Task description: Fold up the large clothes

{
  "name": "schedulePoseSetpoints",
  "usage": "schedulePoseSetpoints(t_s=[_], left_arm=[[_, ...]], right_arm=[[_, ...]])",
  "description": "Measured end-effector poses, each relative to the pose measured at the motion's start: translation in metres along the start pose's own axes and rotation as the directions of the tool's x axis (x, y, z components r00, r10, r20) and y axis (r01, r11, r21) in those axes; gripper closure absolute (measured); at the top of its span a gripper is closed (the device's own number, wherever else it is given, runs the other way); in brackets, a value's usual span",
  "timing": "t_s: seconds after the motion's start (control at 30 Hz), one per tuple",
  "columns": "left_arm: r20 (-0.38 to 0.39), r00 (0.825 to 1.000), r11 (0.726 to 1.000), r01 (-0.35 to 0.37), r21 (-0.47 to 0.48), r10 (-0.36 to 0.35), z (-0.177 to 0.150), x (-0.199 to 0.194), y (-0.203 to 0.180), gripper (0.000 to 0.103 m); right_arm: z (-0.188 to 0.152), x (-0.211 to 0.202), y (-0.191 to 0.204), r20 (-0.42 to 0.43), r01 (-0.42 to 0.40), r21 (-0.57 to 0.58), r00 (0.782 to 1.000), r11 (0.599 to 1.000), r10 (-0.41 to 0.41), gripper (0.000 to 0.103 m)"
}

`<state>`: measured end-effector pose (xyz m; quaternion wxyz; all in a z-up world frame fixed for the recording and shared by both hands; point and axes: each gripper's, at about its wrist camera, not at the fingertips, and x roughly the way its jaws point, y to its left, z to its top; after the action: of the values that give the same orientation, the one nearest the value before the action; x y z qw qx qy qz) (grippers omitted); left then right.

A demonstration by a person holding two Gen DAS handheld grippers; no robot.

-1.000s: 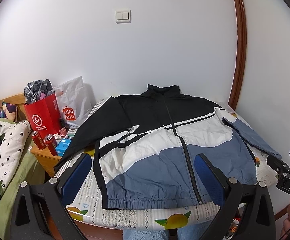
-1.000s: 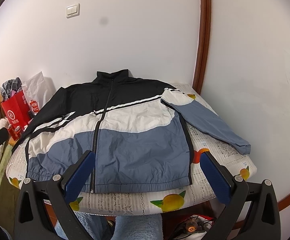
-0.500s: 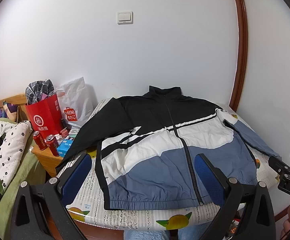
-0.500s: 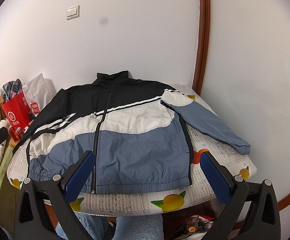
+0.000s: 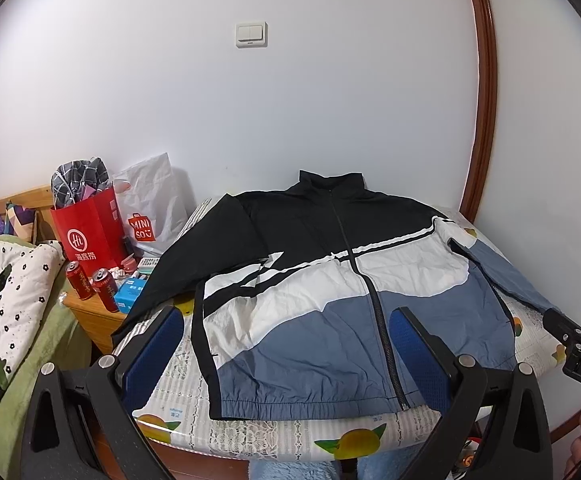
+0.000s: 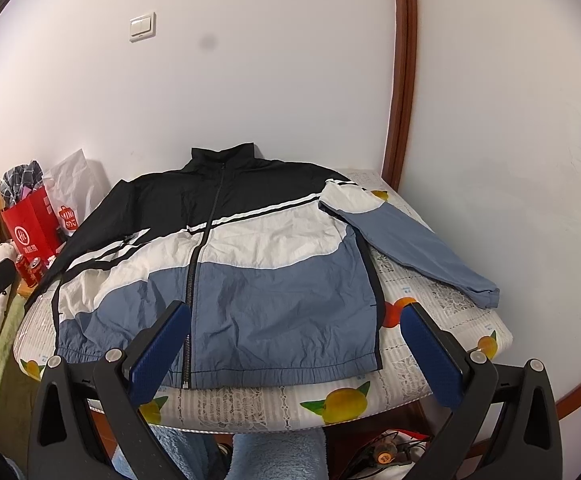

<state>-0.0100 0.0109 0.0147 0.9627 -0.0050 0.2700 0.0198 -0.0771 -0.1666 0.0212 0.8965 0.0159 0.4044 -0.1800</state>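
Observation:
A zipped jacket [image 5: 330, 292] in black, white and blue lies flat, front up, on the table, collar toward the wall; it also shows in the right wrist view [image 6: 230, 264]. Its black left sleeve [image 5: 186, 264] hangs off the table's left edge. Its blue right sleeve [image 6: 414, 252] lies spread on the table to the right. My left gripper [image 5: 286, 352] is open and empty, held in front of the hem. My right gripper [image 6: 296, 344] is open and empty, also in front of the hem. Neither touches the jacket.
The table [image 6: 330, 400] has a fruit-print cloth and stands against a white wall, with a wooden door frame [image 5: 484, 100] at the right. A nightstand [image 5: 90, 308] at the left holds red cans [image 5: 98, 284], a red bag [image 5: 90, 232] and a white bag [image 5: 150, 208]. A bed [image 5: 6, 300] is far left.
Both views have shifted slightly; the jacket sits a little lower and farther in frame. The jacket has not moved and both grippers stay open.

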Motion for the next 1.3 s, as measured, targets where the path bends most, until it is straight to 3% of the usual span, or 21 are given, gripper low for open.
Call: schedulePoseSetpoints(t_s=[0.97, 1.3], left_arm=[[0.014, 1.0, 1.0, 0.021, 0.021, -0.021, -0.003, 0.004, -0.003, 0.0], [-0.045, 0.999, 0.999, 0.022, -0.024, -0.024, 0.003, 0.039, 0.02, 0.0]], right_arm=[[0.001, 0.003, -0.002, -0.001, -0.003, 0.005, 1.0, 1.0, 0.003, 0.0], [0.008, 0.035, 0.005, -0.03, -0.018, -0.025, 0.999, 1.0, 0.017, 0.0]])
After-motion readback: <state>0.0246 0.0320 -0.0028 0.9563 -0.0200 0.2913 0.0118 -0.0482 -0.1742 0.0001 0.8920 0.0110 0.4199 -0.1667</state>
